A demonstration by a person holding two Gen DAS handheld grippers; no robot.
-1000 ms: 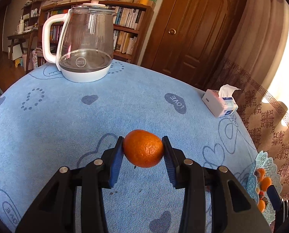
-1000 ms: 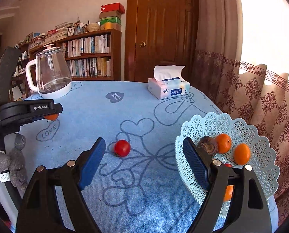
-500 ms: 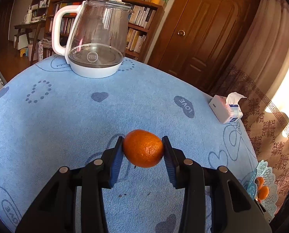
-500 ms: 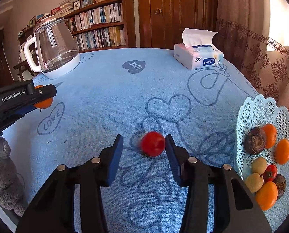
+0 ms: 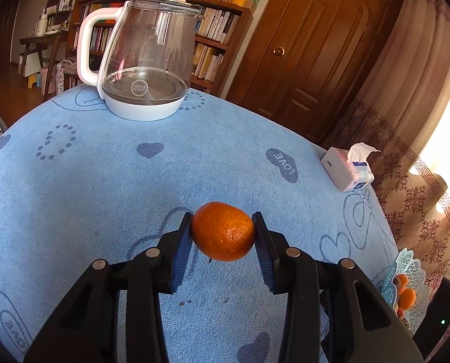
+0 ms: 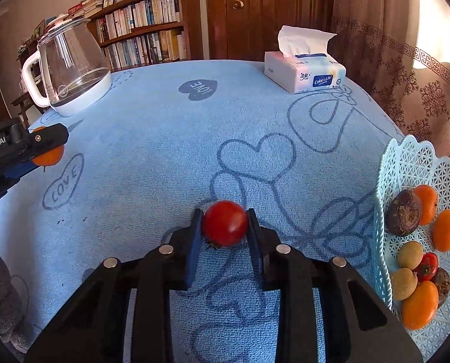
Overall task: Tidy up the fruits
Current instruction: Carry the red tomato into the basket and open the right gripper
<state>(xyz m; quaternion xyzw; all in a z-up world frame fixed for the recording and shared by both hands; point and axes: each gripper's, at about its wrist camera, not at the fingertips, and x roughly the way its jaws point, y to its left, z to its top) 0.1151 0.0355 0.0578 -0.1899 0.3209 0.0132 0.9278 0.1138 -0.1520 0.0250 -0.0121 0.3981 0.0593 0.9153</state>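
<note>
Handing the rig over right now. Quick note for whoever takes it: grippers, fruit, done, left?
Left gripper: shut on the orange, held above the blue tablecloth.
Right gripper: jaws against both sides of the red tomato, which looks to be still on the cloth.
Basket sits at the table's right edge, already holding several oranges, brown fruits and a tomato.
Done: both remaining loose fruits are gripped.
Left: lift the tomato, carry both fruits to the basket and release. Kettle and tissue pack stay put.

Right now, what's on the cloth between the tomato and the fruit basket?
Nothing. In the right wrist view only bare blue tablecloth separates the tomato, held in the right tool, from the basket.
</note>
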